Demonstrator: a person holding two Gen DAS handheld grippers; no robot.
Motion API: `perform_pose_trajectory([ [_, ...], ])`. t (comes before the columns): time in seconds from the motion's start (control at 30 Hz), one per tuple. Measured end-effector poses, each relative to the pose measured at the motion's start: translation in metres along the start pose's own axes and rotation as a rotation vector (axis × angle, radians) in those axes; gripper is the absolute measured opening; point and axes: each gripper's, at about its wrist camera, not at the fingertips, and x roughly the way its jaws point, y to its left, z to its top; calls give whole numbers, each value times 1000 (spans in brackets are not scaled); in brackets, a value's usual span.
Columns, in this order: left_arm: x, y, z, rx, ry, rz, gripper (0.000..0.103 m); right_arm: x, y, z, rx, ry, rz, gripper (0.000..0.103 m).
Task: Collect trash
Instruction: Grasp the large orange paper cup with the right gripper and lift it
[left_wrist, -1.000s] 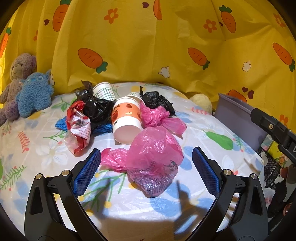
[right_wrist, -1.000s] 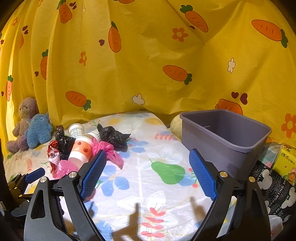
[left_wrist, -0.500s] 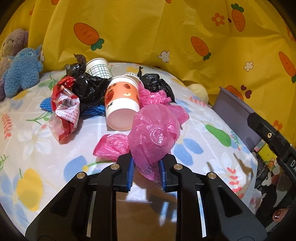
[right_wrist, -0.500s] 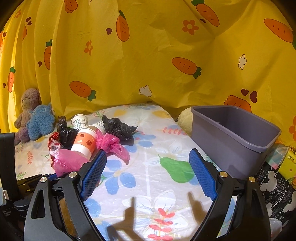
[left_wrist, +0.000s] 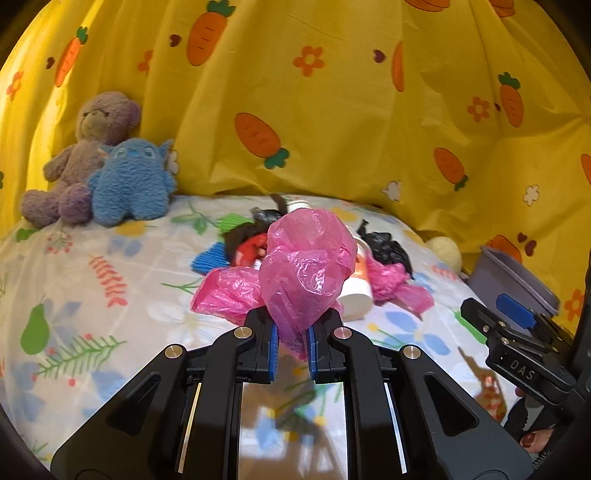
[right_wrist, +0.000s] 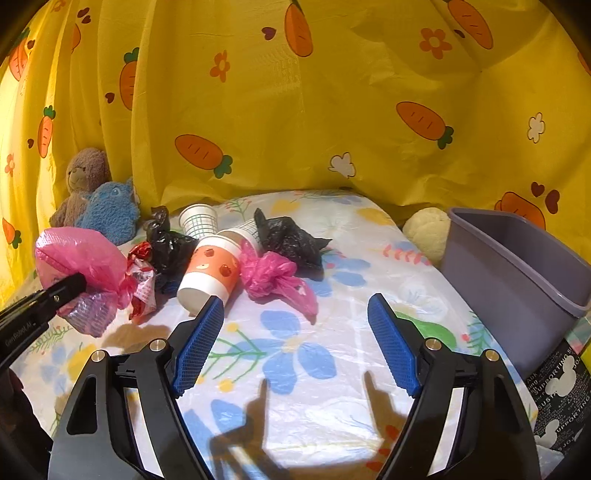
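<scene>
- Left wrist view: left gripper (left_wrist: 291, 345) has its blue pads clamped on the lower end of a crumpled pink bag (left_wrist: 306, 275), jaws closing the last bit, the bag lifted clear of the bed sheet (left_wrist: 74, 295)
- Film of that bag is thin, glossy and puffed like a balloon; only a pinch sits between the pads, so it could slide out or tear on the way to the bin (left_wrist: 517, 284) at the bed's right edge
- Behind it, near the middle of the bed, lie a second pink bag (left_wrist: 229, 291), a paper cup (left_wrist: 356, 284) on its side and a black bag (left_wrist: 388, 251); two plush toys (left_wrist: 107, 166) sit in the far left corner
- Right wrist view: right gripper (right_wrist: 295, 339) has its ribbed blue pads apart, jaws closing, with nothing between them, only bare sheet
- Cup with the orange band (right_wrist: 210, 275) lies just ahead of the left pad, open mouth toward the camera; being round and light, it would likely roll if nudged
- Knotted pink bag (right_wrist: 273, 277) lies beside it, limp and wrinkled
- Grey bin (right_wrist: 517, 273) is smooth, hard plastic with a wide open top; a loose bag may catch on its rim and drop outside
</scene>
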Motion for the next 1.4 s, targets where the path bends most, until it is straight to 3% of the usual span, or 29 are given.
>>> perform_pose_trajectory([
  [0.33, 1, 37, 7, -51, -22, 88, 11, 65, 59, 14, -54, 109, 63, 74],
  [0.73, 4, 53, 7, -75, -20, 104, 11, 116, 79, 17, -33, 251, 88, 68],
  [1.07, 5, 53, 4, -72, -15, 101, 11, 131, 83, 17, -22, 297, 74, 68],
  [1.13, 4, 53, 3, -69, -14, 96, 11, 131, 81, 18, -23, 298, 71, 60],
  [1.4, 3, 54, 3, -74, -15, 99, 11, 109, 77, 14, -59, 265, 93, 58],
])
